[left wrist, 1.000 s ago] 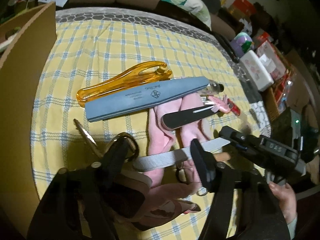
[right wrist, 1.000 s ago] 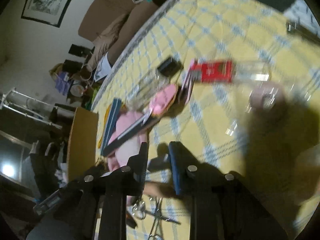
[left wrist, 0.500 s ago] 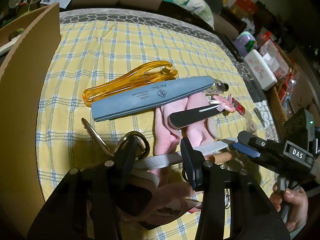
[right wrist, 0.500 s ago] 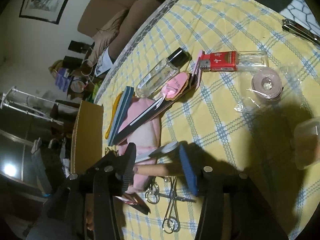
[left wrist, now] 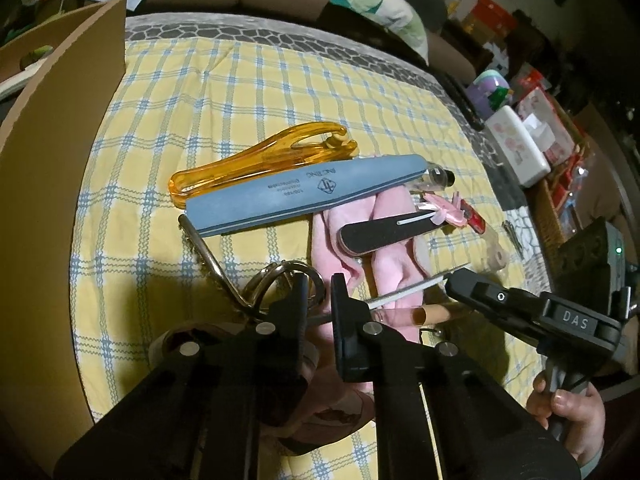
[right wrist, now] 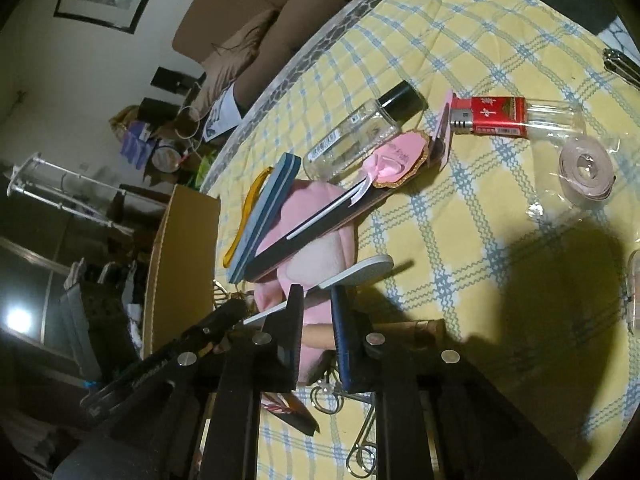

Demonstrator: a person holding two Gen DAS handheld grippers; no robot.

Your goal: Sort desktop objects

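My left gripper is shut on one end of a thin grey nail file that lies over a pink cloth. My right gripper is closed around the same file and a tan wooden stick further along; it shows in the left wrist view at the right. Beyond lie a blue buffer block, an orange plastic tool, and a black nail file.
A cardboard box stands at the left edge. A clear bottle, red lighter, tape roll and small scissors lie on the yellow checked cloth. Metal rings lie near my left gripper.
Both grippers have closed in: the left jaws shut on the grey file, and the right jaws narrowed around the file and stick after swinging over from the lighter area.
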